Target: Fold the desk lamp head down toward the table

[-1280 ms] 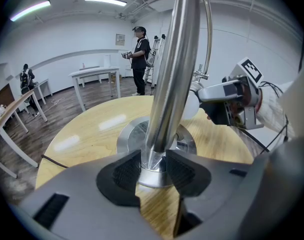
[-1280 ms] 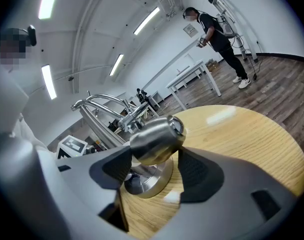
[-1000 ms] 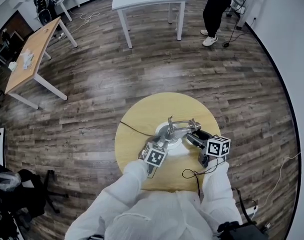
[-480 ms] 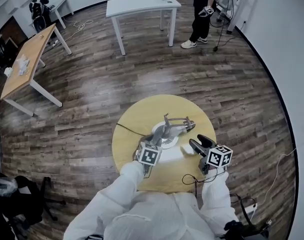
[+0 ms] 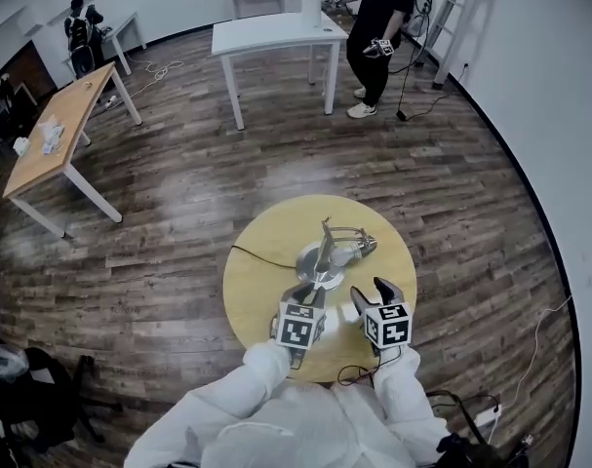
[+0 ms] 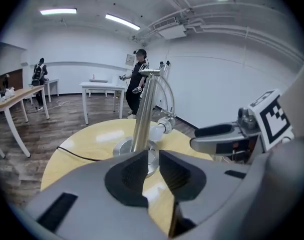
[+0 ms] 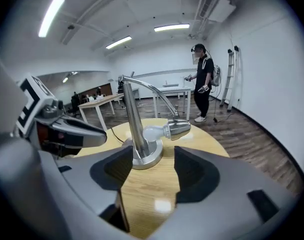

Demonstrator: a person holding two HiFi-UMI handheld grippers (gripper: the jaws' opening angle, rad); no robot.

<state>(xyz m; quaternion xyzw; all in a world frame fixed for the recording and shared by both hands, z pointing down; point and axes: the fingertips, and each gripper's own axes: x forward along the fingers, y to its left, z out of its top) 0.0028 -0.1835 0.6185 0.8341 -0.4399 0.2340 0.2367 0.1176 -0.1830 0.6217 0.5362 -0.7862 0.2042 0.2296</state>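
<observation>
The silver desk lamp (image 5: 320,261) stands in the middle of the round yellow table (image 5: 266,232). Its pole (image 6: 143,109) is upright, and its curved arm bends over so the lamp head (image 7: 174,130) with its white bulb hangs low over the tabletop. My left gripper (image 5: 303,298) is near the lamp base (image 7: 146,156), off the lamp; its jaws are closing with a narrow gap and nothing between them. My right gripper (image 5: 372,296) hovers to the right of it, open and empty, short of the lamp head.
A black cable (image 5: 261,254) runs from the lamp base off the table's left edge. Farther back stand a white table (image 5: 276,32), a person (image 5: 378,27), a ladder (image 5: 452,13) and a wooden desk (image 5: 61,135) on the wood floor.
Both grippers have drawn back from the lamp toward me and risen. The right gripper has left the lamp head. The left jaws have narrowed.
</observation>
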